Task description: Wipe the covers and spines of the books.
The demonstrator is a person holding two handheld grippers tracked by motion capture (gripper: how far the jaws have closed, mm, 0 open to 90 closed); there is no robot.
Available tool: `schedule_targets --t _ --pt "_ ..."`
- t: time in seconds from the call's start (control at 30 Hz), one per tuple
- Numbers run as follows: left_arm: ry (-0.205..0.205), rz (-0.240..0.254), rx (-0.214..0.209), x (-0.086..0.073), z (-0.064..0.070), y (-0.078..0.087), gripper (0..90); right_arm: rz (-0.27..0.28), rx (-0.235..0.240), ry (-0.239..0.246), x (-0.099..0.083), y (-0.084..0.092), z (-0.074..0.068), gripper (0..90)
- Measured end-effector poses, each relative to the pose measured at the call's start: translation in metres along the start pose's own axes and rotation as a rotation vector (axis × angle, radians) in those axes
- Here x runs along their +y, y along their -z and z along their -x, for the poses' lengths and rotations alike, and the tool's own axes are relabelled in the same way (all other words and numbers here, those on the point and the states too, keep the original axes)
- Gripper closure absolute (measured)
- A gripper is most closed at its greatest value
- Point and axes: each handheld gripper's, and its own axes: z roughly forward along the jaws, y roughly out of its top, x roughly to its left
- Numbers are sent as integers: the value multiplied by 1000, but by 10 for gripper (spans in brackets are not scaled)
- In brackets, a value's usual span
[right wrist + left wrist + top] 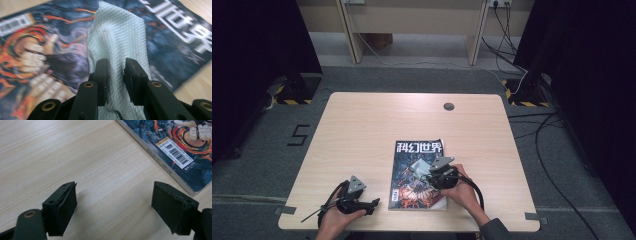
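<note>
left gripper: jaws wide, empty, over table | right gripper: jaws pinching cloth above magazine

High view looks down on the tabletop; both gripper views sit close, sharing the magazine, at five o'clock.

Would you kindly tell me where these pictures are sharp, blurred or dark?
High view: evenly lit light wooden table, surroundings dark. Left gripper view: crisp; the open left gripper casts soft shadows on the wood. Right gripper view: the right gripper pinches a sharp pale-blue textured cloth; the dark illustrated magazine behind is blurred.
</note>
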Motion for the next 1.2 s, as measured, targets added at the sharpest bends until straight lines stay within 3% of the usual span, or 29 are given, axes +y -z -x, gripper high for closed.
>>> schedule_targets --t 0.37,0.67,0.9,1.0,1.03,1.17,1.2 --pt "6 6 11 0 -2 1 197 13 96 78 17 -11 -40 725" --pt "37 9 45 -1 -11 4 197 24 176 144 21 -12 -70 723" --pt "46 14 52 -1 -11 4 197 26 180 142 21 -12 -63 738" --pt "39 14 52 0 -11 4 197 12 123 141 18 -10 -50 737" --pt "36 9 52 0 -11 4 197 12 123 141 18 -10 -50 737" --pt "40 13 55 0 -11 4 197 4 62 72 10 -5 -24 737" --pt "40 13 55 0 -11 4 197 4 62 72 10 -5 -24 737"
